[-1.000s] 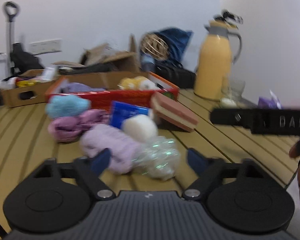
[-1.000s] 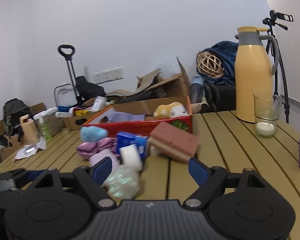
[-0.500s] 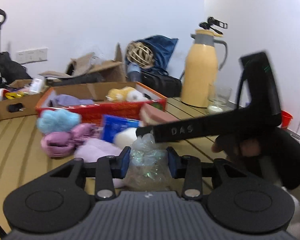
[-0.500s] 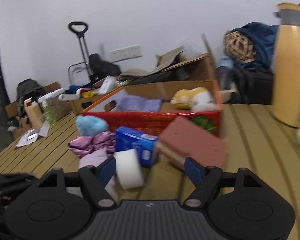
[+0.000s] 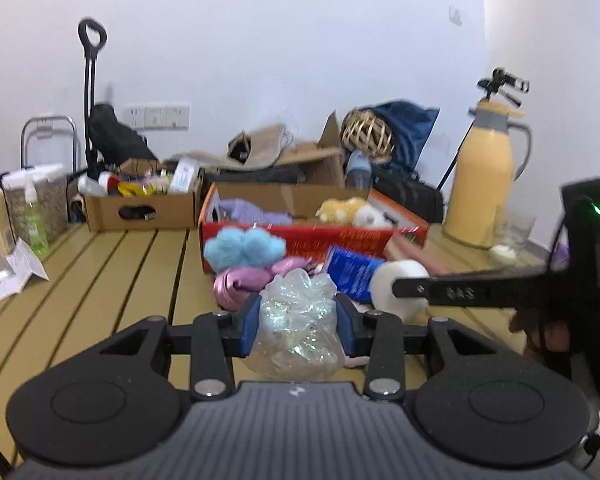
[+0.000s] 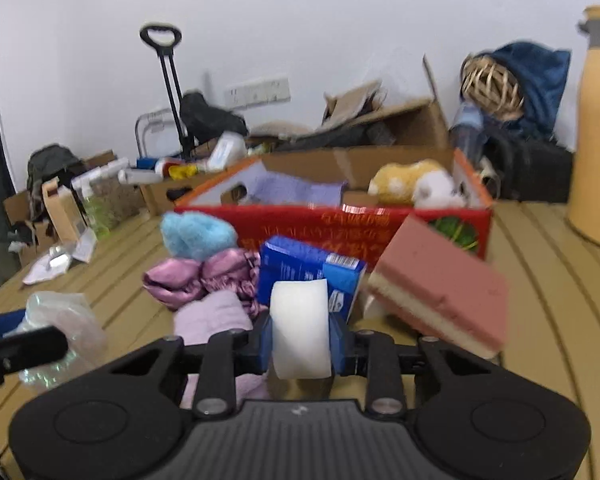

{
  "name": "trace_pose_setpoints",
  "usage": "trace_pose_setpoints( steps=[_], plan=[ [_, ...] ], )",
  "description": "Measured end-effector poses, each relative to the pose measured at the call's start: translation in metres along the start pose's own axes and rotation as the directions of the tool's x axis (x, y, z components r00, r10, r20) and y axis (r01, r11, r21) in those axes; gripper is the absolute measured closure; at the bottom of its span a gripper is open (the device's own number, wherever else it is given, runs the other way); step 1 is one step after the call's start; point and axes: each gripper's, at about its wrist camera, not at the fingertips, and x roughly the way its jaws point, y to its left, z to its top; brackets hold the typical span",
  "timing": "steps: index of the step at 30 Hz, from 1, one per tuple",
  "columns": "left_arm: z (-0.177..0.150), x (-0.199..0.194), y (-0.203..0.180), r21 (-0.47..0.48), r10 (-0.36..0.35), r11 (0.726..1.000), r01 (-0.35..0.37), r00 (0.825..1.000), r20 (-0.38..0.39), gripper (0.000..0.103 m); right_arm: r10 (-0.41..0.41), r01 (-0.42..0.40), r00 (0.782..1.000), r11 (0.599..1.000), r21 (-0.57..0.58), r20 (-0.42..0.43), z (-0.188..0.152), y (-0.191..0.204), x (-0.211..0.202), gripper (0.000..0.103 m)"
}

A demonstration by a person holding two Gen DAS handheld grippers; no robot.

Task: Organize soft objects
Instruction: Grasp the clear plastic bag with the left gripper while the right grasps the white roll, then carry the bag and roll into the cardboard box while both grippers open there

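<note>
with the iridescent bag (image 5: 298,326) clamped in the left gripper (image 5: 298,324) and the white sponge (image 6: 300,330) pinched in the right gripper (image 6: 302,340), both should be lifted clear, then released inside the red box (image 6: 380,228).

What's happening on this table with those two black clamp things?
A person holds a gripper in each hand and is sorting soft items on a slatted wooden table. The left gripper is clamped on a shimmery clear plastic bundle. The right gripper is clamped on a white sponge. Behind them a blue fluffy ball, pink satin cloth, a blue packet and a pink sponge block lie before a red cardboard box already holding a yellow plush toy.
</note>
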Motion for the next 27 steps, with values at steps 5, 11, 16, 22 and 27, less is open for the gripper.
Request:
trace_pose_setpoints(
  steps=[5,11,16,22,27],
  plan=[
    [0.002,-0.047,-0.015,-0.009,-0.017,1.0,0.017,0.999,0.049,0.063,-0.004,0.003,0.997,1.0,0.014,0.071,-0.015,0.016,-0.078,0.075],
    [-0.003,-0.101,-0.031,-0.005,-0.048,0.999,0.049,0.992,0.114,0.063,0.033,-0.031,0.989,0.999,-0.014,0.141,-0.031,0.05,-0.16,0.075],
    [-0.003,-0.12,-0.032,-0.012,-0.058,0.998,0.06,0.99,0.13,0.062,0.049,-0.045,0.983,0.999,-0.031,0.178,-0.037,0.066,-0.194,0.075],
    [0.012,-0.1,-0.026,0.008,-0.082,0.997,0.082,0.988,0.131,0.062,0.056,-0.049,0.984,0.998,-0.046,0.172,-0.03,0.071,-0.188,0.075],
    [0.063,-0.02,-0.009,0.012,-0.219,0.976,0.218,0.972,0.083,0.061,0.092,-0.083,0.985,0.994,-0.069,0.143,0.011,0.06,-0.149,0.075]
  ],
)
